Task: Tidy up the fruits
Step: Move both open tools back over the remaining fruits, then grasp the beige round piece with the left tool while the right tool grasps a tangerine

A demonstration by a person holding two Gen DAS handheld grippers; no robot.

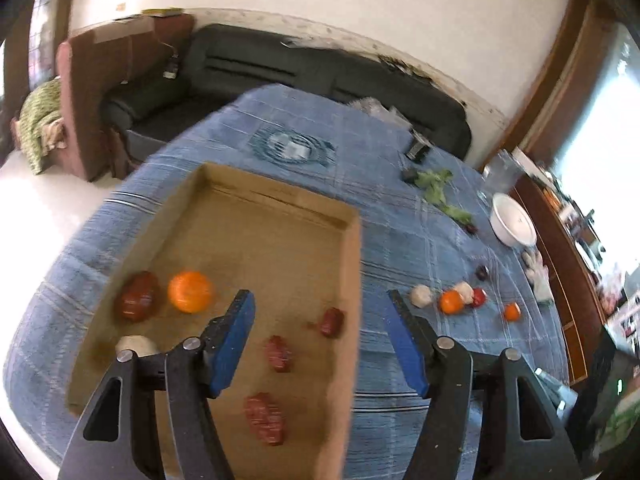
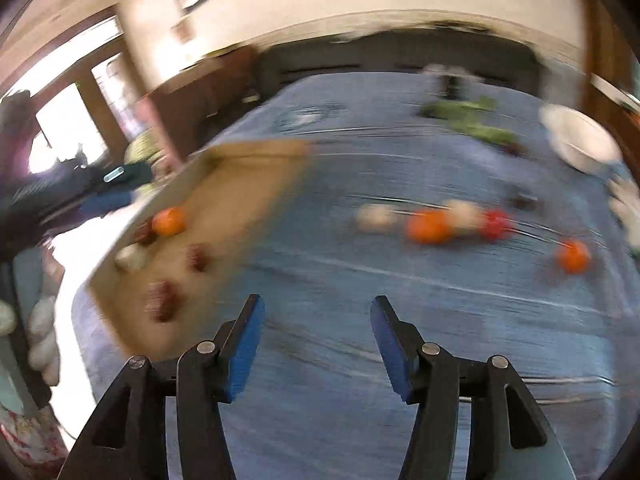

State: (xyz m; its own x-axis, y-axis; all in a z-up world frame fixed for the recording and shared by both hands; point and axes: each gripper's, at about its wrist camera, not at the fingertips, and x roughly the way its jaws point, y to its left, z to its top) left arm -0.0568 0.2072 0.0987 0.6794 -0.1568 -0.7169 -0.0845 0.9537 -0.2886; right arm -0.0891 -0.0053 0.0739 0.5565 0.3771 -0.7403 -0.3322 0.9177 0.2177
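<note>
Hovering left gripper point(image 1: 320, 312) half open, empty; cardboard box point(image 1: 352, 264) long axis runs away from fingers, round orange point(image 1: 190, 292) inside. Right gripper point(image 2: 318, 320) half open, empty, over blue cloth point(image 2: 400, 340).

An open cardboard box point(image 1: 256, 240) lies flat on the blue cloth. Inside it sit an orange point(image 1: 190, 291), a dark red fruit point(image 1: 138, 296) touching the orange's left side, a pale fruit point(image 1: 136, 345) and three small red ones. To the box's right, on the cloth, lies a loose row: pale fruit point(image 1: 421, 295), orange fruit point(image 1: 452, 302), red fruit point(image 1: 478, 297).
</note>
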